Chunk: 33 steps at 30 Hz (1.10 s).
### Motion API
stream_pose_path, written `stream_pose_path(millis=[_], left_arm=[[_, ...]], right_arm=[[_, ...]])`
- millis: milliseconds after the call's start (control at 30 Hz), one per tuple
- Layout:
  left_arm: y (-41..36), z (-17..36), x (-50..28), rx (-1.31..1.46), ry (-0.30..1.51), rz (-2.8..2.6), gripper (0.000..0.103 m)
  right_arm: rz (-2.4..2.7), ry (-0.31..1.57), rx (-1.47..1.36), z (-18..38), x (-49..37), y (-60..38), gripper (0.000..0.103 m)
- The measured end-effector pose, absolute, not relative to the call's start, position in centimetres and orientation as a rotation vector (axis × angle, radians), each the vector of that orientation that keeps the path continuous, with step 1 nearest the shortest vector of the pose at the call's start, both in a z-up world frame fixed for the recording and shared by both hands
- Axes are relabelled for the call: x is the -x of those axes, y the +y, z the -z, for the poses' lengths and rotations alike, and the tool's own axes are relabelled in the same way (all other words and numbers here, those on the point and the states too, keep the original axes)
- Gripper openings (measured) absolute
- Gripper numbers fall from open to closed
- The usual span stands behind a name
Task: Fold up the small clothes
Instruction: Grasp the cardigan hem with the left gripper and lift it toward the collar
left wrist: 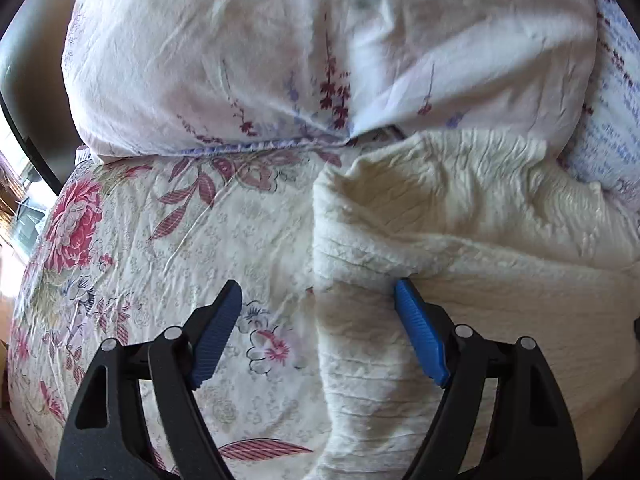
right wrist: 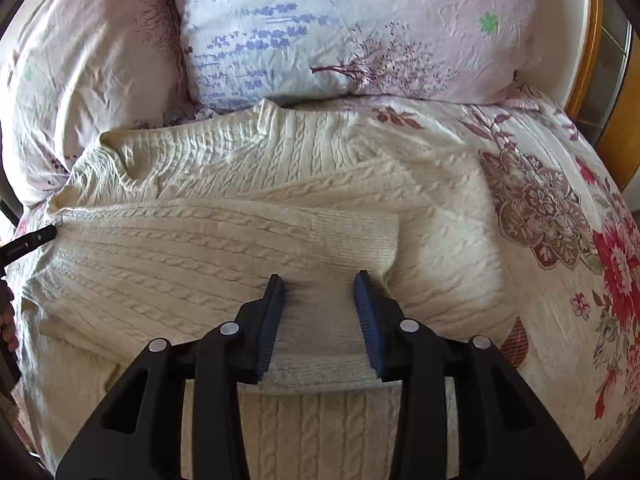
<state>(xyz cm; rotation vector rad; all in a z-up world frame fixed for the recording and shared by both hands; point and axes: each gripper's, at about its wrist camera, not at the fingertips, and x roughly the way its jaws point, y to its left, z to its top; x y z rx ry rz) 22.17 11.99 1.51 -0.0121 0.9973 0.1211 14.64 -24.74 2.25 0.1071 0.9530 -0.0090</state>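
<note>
Though sleeve (right wrist: 248, 248) already lies folded across cream cable-knit sweater (right wrist: 304, 168), looks only partway done: cuff end sits mid-frame in right view, body not yet folded, hem end out of sight, so prob. second side + final fold left.

Sweater spread flat on bed, neck toward pillows at top of frame; in left view its edge (left wrist: 400, 240) fills lower right.

Left tongs (left wrist: 318, 296) spread wide, gripping nothing, one blue pad over bare floral bedspread (left wrist: 132, 240), other touching sweater edge.

Right tongs (right wrist: 319, 284) partly closed around ribbed cuff (right wrist: 320, 340); can't tell if actually pinching or just straddling.

Surface: soft, wrinkled bedspread w/ red + pink flowers. Two pillows (right wrist: 344, 36) upper frame, pale w/ lavender print. Wooden bed frame (right wrist: 592, 52) upper right. Bright window light at left edge of left view; rest of room not visible.
</note>
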Motion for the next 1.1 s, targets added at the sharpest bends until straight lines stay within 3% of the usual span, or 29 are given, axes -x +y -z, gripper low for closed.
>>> stream_pose_path(millis=[133, 200, 267, 600, 800, 833, 867, 1100], left_arm=[[12.5, -2.9, -20.7, 0.067, 0.965, -0.109, 0.076], [12.8, -4.3, -18.1, 0.085, 0.912, -0.044, 0.079], [13.3, -5.0, -15.2, 0.101, 0.896, 0.021, 0.085], [16.6, -3.0, 0.2, 0.347, 1.024, 0.156, 0.081], [16.9, -2.0, 5.0, 0.474, 1.032, 0.157, 0.063], [16.8, -2.1, 5.7, 0.492, 1.034, 0.167, 0.059], [16.6, -2.0, 6.1, 0.507, 1.037, 0.179, 0.054], [15.1, -1.4, 10.1, 0.618, 1.054, 0.249, 0.043]], right_arm=[[-0.006, 0.977, -0.120, -2.9, -14.8, -24.9, 0.040], [-0.034, 0.938, -0.186, -4.1, -13.3, -26.2, 0.046], [-0.069, 0.895, -0.237, -5.4, -11.1, -27.8, 0.069], [-0.167, 1.008, -0.617, -4.3, -0.3, -37.3, 0.070], [-0.244, 1.145, -0.683, -1.8, 3.1, -37.5, 0.054], [-0.268, 1.168, -0.706, -1.3, 3.6, -37.3, 0.046], [-0.293, 1.176, -0.732, -1.0, 4.1, -37.1, 0.044], [-0.463, 1.240, -0.885, 1.0, 6.5, -35.8, 0.029]])
